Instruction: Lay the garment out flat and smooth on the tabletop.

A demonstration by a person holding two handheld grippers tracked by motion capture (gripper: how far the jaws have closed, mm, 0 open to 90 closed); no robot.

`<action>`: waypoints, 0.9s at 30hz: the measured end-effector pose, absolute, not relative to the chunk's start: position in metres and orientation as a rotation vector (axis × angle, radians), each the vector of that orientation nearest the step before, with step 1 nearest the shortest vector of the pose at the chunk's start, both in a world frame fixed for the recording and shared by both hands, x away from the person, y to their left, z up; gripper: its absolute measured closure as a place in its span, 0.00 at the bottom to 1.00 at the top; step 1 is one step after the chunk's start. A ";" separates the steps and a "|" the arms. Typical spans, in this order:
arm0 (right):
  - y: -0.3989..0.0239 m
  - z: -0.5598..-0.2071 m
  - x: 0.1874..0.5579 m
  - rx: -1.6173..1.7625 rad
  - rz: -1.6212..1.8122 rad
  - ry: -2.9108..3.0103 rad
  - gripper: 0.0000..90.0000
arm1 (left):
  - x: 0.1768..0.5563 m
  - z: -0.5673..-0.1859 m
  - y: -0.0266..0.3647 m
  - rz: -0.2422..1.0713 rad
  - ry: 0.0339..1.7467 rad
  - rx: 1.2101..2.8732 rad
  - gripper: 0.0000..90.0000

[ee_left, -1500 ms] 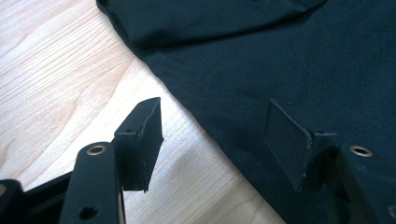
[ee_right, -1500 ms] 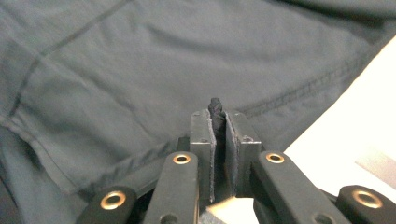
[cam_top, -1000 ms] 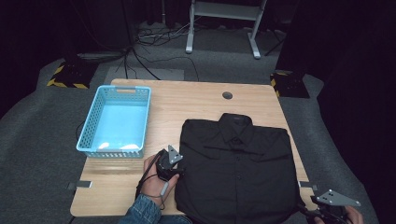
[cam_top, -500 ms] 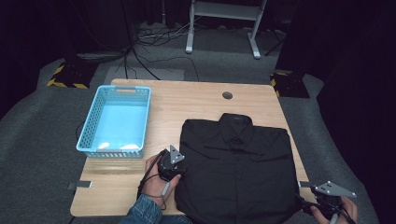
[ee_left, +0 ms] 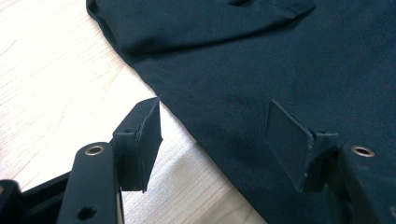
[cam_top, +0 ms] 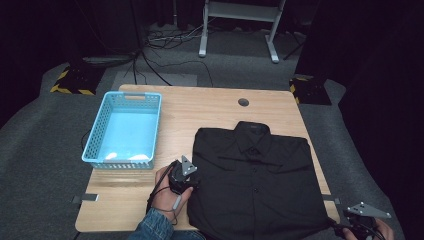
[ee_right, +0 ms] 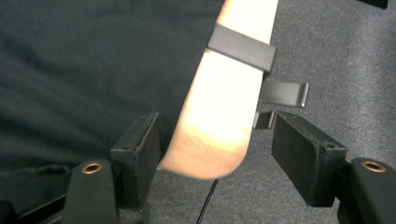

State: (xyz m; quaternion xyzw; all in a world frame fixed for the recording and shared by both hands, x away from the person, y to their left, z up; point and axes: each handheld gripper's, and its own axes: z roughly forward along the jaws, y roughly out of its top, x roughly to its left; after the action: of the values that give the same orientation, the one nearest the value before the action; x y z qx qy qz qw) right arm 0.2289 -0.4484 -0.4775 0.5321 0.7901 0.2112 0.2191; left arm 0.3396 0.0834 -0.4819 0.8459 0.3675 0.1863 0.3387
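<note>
Black shirt (cam_top: 257,182): flat, buttoned, lower centre-right of the table (cam_top: 210,110). Left gripper (ee_left: 212,133): jaws wide, astride the shirt's left edge, not pressing. Right gripper (ee_right: 217,140): lower right, jaws just opened wide, flanking the table corner. Blue basket (cam_top: 95,150): centre left.

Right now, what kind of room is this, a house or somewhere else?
Probably a lab or studio set up for recording, not a home. Black curtains surround the wooden table, cables trail across grey carpet, and yellow-black hazard tape marks the floor.
</note>
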 end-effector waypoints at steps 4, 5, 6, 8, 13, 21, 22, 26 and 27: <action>-0.448 -0.478 0.225 1.462 0.577 2.204 0.37 | 0.339 -0.482 0.083 0.484 0.957 2.205 0.40; -0.448 -0.478 0.224 1.460 0.570 2.212 0.37 | 0.339 -0.482 0.083 0.485 0.957 2.203 0.40; -0.447 -0.478 0.223 1.459 0.564 2.221 0.37 | 0.339 -0.482 0.083 0.488 0.957 2.201 0.40; -0.446 -0.478 0.223 1.457 0.576 2.233 0.37 | 0.340 -0.482 0.083 0.488 0.958 2.197 0.40; -0.443 -0.466 0.229 1.423 0.657 2.199 0.37 | 0.342 -0.481 0.080 0.493 0.913 2.199 0.36; -0.433 -0.454 0.255 1.361 0.700 2.201 0.36 | 0.349 -0.473 0.075 0.489 0.870 2.190 0.32; -0.431 -0.453 0.259 1.353 0.707 2.203 0.35 | 0.351 -0.473 0.075 0.494 0.874 2.189 0.32; -0.425 -0.447 0.279 1.320 0.740 2.203 0.35 | 0.359 -0.468 0.074 0.508 0.904 2.186 0.32; -0.424 -0.446 0.285 1.319 0.750 2.201 0.34 | 0.362 -0.467 0.074 0.512 0.904 2.189 0.31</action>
State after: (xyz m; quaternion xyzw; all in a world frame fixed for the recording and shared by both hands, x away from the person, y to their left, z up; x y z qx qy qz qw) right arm 0.2847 -0.4240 -0.4456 0.4800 0.8009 0.2728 0.2319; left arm 0.3621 0.0737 -0.4667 0.8458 0.3491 0.1977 0.3515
